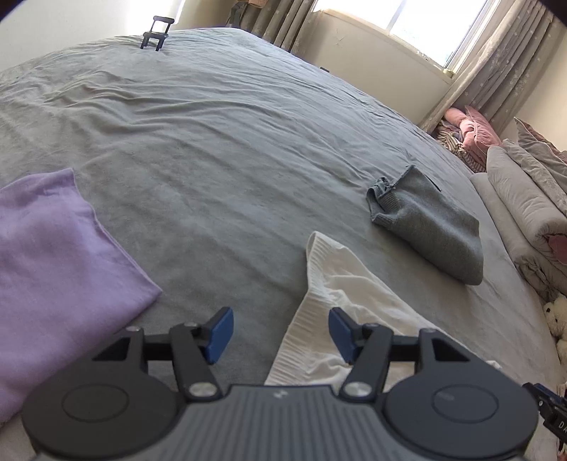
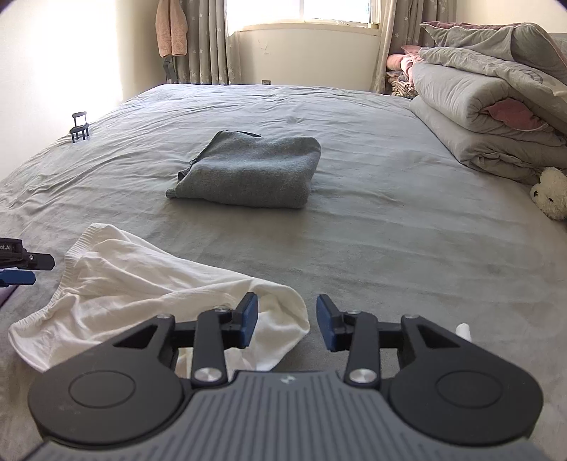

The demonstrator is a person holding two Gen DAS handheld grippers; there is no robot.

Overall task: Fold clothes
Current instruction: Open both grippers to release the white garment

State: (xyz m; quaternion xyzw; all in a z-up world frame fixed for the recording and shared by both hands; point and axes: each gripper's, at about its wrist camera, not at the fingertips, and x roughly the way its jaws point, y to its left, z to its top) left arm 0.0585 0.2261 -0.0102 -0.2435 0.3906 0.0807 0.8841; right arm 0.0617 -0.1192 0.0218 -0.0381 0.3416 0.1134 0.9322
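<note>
Mostly grey bedsheet (image 2: 389, 227) fills both wrist views, wrinkled and spread across a wide bed. In the right wrist view, a folded grey sweater (image 2: 248, 170) lies at the centre of the frame, well apart from everything else. A rolled grey quilt (image 2: 478, 113) is stacked at the upper right, with a white plush toy (image 2: 551, 193) just below it at the right edge. A small black stand (image 2: 80, 127) sits at the upper left, and curtains and a bright window (image 2: 301, 12) run along the top.

A white garment (image 2: 141, 298) lies crumpled at the lower left of that view. Its long axis runs from a ribbed hem at the left down toward the lower centre of the frame.

The right gripper (image 2: 287, 322) has its blue pads partly apart; its left pad overlaps the garment's end, yet nothing is pinched between them.

In the left wrist view, the left gripper (image 1: 281, 335) stands wider apart and empty, with the garment's ribbed edge just beside its right pad. A flat lilac garment (image 1: 53, 269) covers the lower left of the frame.
</note>
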